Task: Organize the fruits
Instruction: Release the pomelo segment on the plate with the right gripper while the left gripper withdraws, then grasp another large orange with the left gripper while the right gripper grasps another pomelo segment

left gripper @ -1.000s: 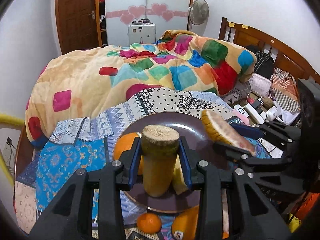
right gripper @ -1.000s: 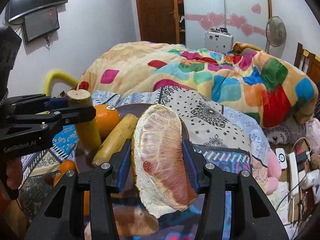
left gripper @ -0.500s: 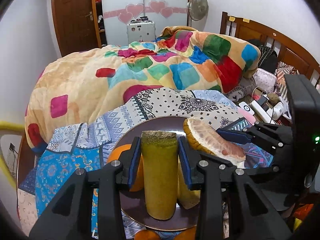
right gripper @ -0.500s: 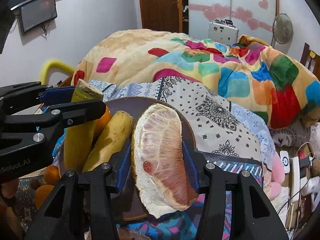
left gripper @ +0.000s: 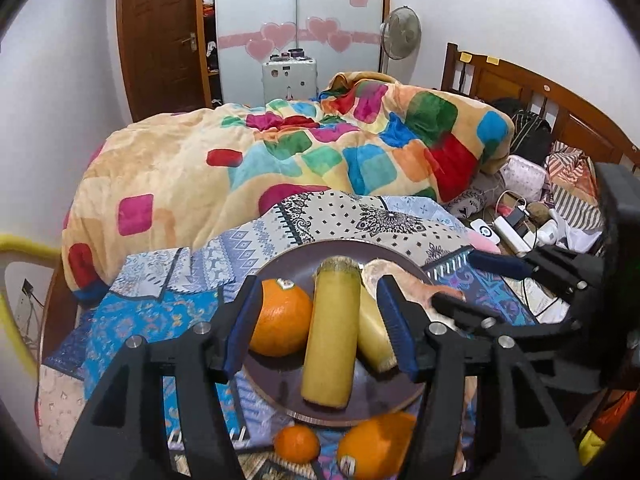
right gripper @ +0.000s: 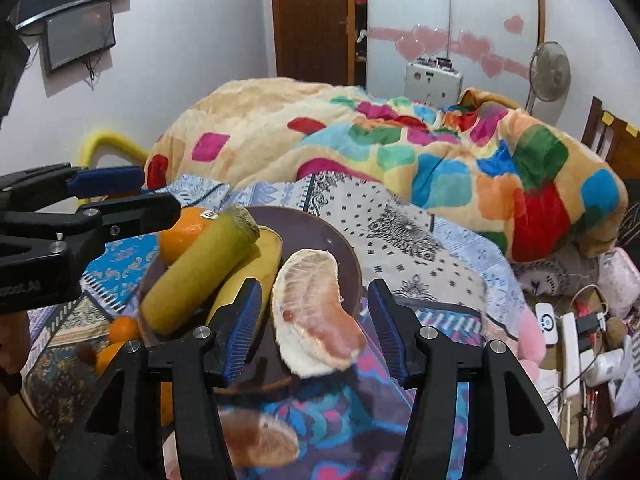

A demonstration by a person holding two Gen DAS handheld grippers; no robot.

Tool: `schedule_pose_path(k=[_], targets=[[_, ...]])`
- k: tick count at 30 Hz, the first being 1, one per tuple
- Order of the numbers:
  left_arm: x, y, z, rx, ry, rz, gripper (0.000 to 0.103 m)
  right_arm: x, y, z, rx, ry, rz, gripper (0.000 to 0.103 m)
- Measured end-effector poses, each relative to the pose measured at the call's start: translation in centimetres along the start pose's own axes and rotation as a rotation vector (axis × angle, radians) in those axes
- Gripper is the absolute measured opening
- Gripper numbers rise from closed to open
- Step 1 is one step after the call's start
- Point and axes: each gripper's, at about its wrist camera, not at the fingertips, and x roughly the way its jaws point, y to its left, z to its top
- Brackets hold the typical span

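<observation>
We cannot see the near rim of the plate [right gripper: 352, 256] in the right wrist view, where it is blurred and hidden behind the right gripper [right gripper: 316, 326]. In the left wrist view the pomelo wedge [left gripper: 400, 280] shows only as a sliver behind a blue pad. The small orange [left gripper: 297, 443] and the larger one [left gripper: 376, 444] near the bottom edge are partly covered by black fingers. The second pomelo piece [right gripper: 260, 436] is smeared, its outline uncertain
</observation>
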Motion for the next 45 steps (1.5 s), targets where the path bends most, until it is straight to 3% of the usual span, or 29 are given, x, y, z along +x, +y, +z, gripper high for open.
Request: schedule_pose_path(k=[8, 14, 18, 30, 45], targets=[[-4.1, -0.4, -2.8, 0.015, -0.011, 0.0, 0.064, -4.5, 1.1, -1.9, 0.002, -0.035, 0.0, 0.053], [-6.1, -0.6, -5.4, 0.028, -0.01, -0.001, 0.068, -5.6, 2.4, -3.9, -0.004, -0.022, 0.01, 0.054], [-6.6, -0.3, -7.2, 0.041, 0.007, 0.003, 0.068, -5.5, 3.5, -5.4, -0.01, 0.0, 0.026, 0.061], [-6.4, 0.3, -11.0, 0.049, 0.056, 0.009, 0.068, -1.9, 5.2, -7.4, -0.002, 0.098, 0.043, 0.061], [-4.7, -1.4, -11.3, 0.043, 0.088, -0.05, 0.068, -2.3, 3.3, -8.3, -0.025, 0.133, -0.001, 0.061]])
